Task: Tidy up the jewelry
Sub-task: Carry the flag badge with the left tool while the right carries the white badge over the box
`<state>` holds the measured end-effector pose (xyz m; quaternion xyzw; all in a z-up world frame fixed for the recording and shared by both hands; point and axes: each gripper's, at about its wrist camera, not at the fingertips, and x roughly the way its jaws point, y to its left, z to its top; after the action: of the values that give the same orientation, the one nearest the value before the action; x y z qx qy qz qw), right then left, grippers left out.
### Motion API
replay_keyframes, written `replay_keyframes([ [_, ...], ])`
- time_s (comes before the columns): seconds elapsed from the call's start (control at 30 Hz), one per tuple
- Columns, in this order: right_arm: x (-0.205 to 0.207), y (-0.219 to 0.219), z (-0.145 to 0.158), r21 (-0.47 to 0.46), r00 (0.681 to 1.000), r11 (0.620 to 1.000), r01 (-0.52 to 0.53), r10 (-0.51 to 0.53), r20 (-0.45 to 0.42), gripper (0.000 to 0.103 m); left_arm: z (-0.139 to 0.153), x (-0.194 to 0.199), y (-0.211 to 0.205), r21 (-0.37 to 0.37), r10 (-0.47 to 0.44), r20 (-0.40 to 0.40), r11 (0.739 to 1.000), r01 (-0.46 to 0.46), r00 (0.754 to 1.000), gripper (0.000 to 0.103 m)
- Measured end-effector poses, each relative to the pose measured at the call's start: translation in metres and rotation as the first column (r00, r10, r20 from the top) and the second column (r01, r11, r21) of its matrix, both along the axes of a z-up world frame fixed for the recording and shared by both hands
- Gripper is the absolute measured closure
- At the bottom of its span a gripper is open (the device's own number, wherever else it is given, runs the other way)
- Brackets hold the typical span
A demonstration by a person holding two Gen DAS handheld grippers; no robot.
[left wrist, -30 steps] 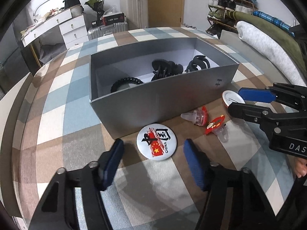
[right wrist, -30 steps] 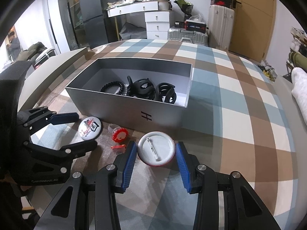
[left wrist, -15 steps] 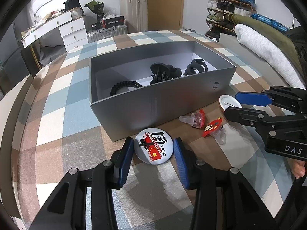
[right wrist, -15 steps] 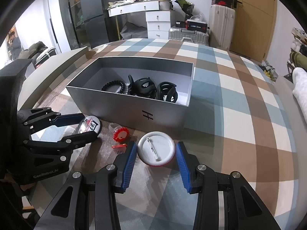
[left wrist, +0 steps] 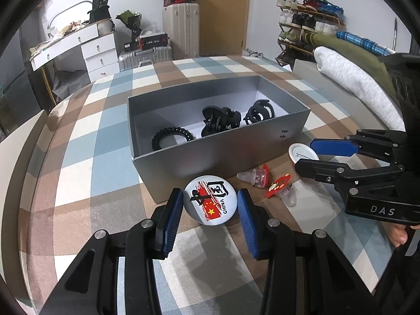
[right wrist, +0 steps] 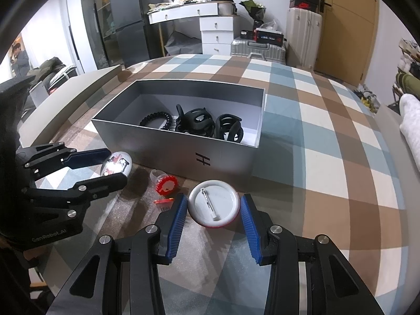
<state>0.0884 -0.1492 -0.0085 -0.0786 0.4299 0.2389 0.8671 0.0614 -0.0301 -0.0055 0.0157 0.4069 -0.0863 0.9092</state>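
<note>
Badges sit on the checked counter [left wrist: 86, 157] in front of the grey box [left wrist: 210, 155]. Leftmost, the flag badge [left wrist: 210, 199] lies between the blue pads of the left tongs [left wrist: 210, 204]; the left pad touches its rim, a thin gap shows at the right pad, so a grip cannot be confirmed. Next right, two red-and-clear clips [left wrist: 265, 183] lie loose on the counter. Rightmost, the white badge [right wrist: 214, 203], pin side up, sits between the spread pads of the right tongs [right wrist: 214, 210], with small gaps both sides. Inside the box: coil hair tie [left wrist: 172, 137], two black claw clips [left wrist: 236, 119].
</note>
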Motion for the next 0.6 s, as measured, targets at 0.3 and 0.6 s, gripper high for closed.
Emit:
replay_keyframes([
  [0.3,0.0019,-0.0042,0.0001,0.011,1.000,1.000,0.010,-0.010,-0.002,0.062,0.0045,-0.0030,0.0061,-0.020,0.003,0.019,1.000,-0.003,1.000,0.066],
  [0.6,0.0016,-0.0017,-0.0011,0.010,1.000,1.000,0.004,-0.004,0.002,0.062,0.0092,-0.0043,0.0092,-0.035,0.009,0.041,0.999,-0.008,0.999,0.066],
])
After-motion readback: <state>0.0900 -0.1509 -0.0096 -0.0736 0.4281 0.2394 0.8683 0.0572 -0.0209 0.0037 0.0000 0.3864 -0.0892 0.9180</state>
